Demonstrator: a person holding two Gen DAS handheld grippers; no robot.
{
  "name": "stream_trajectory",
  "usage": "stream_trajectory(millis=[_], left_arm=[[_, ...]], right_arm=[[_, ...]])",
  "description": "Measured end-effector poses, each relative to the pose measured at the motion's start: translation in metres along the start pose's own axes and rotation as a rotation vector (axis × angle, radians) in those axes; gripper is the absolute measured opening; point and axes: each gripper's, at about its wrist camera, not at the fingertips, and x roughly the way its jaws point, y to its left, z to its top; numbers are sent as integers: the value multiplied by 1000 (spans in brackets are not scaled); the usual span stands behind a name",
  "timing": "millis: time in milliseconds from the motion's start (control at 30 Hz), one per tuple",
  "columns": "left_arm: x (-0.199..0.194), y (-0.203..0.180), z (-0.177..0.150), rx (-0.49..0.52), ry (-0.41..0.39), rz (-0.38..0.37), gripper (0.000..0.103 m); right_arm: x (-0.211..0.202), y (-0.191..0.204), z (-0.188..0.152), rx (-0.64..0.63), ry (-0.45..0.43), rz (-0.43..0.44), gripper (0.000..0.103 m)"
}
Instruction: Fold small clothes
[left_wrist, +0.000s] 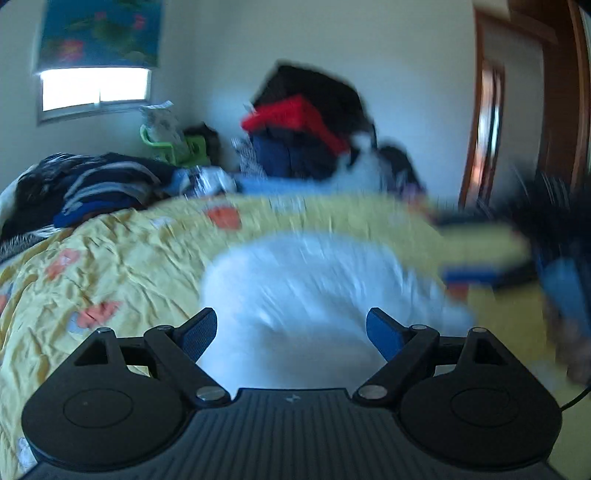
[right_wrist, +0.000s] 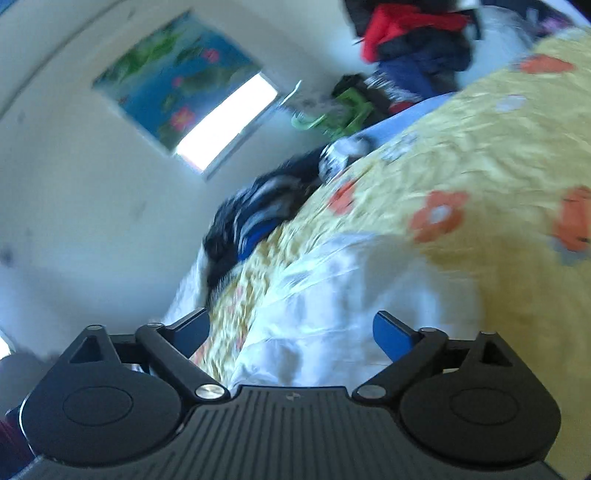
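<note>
Lying: white cloth (left_wrist: 306, 280) flat on quilt (left_wrist: 122, 258), long axis unclear
Blurred: cloth edges
Left gripper (left_wrist: 291, 332): spread wide, empty
Right gripper (right_wrist: 291, 332): spread wide, empty

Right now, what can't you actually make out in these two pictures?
- White garment, left view: motion blur hides its type and folds.
- Same garment, right view: its near edge is hidden behind the gripper body.
- Dark blurred shape, left view: smeared and cut off by the right edge; unidentifiable.
- Clothes pile by the wall: too blurred to tell items apart.
- Striped heap, right view: blurred, contents unclear.
</note>
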Motion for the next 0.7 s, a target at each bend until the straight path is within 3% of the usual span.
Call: stream_trajectory(millis=[67, 133, 200, 300, 700], left_arm=[[27, -14, -12, 61, 45, 48, 88], [43, -16, -20, 50, 68, 79, 90], [46, -14, -22, 32, 72, 90, 91], [48, -13, -28, 26, 77, 94, 92], [69, -21, -35, 32, 76, 125, 95]], right_arm=[[30, 6, 0, -56, 34, -69, 93], [57, 11, -5, -125, 65, -174, 93], [87, 9, -13, -183, 118, -219, 93], [100, -3, -26, -187, 147, -223, 100], [129, -26, -30, -249, 140, -201, 100]])
